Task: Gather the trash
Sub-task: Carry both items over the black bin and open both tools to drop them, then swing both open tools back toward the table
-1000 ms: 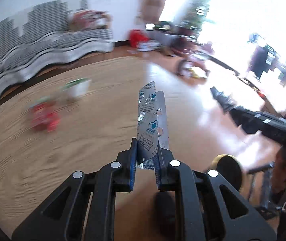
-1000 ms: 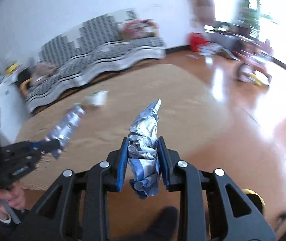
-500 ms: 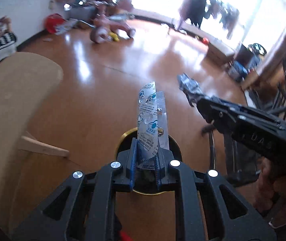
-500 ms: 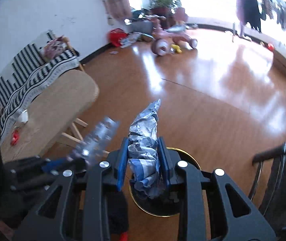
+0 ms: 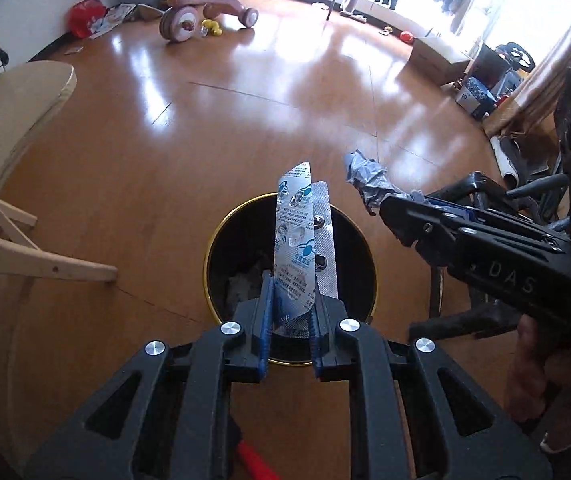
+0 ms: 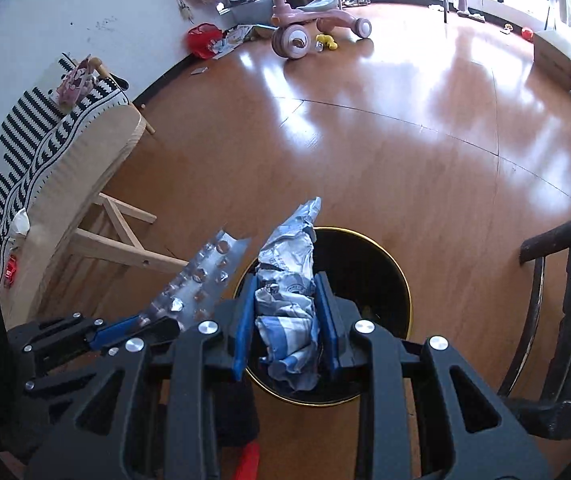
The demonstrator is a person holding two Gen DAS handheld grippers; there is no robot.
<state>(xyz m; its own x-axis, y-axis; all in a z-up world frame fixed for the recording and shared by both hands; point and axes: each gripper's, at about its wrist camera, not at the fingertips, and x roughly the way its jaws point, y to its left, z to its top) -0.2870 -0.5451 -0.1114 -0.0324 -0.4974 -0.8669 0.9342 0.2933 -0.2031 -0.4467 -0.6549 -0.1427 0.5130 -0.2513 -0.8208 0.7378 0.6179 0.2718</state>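
Both hands have swung away from the desk (image 6: pixel 97 152) and now hang over the black bin (image 5: pixel 221 248). Beneath the fingers its mouth gapes; the right gripper (image 6: pixel 285 312) clenches a crumpled wrapper (image 6: pixel 289 280), the left gripper (image 5: pixel 291 312) pinches a blister pack (image 5: pixel 301 240). Tall and light, either piece could catch the rim and land on the floor.

A glossy brown wooden floor (image 6: pixel 385 152) carries everything. A round black trash bin (image 5: pixel 221 248) with a gold rim stands on it, just beside the pale wooden desk (image 6: pixel 97 148), whose slanted legs rest on the boards. Far off near the white wall stand a pink ride-on toy (image 6: pixel 309 20), a small yellow toy (image 6: pixel 327 42), a red bag (image 6: pixel 203 38) and scattered papers. A cardboard box (image 5: pixel 435 54) sits by the bright window.
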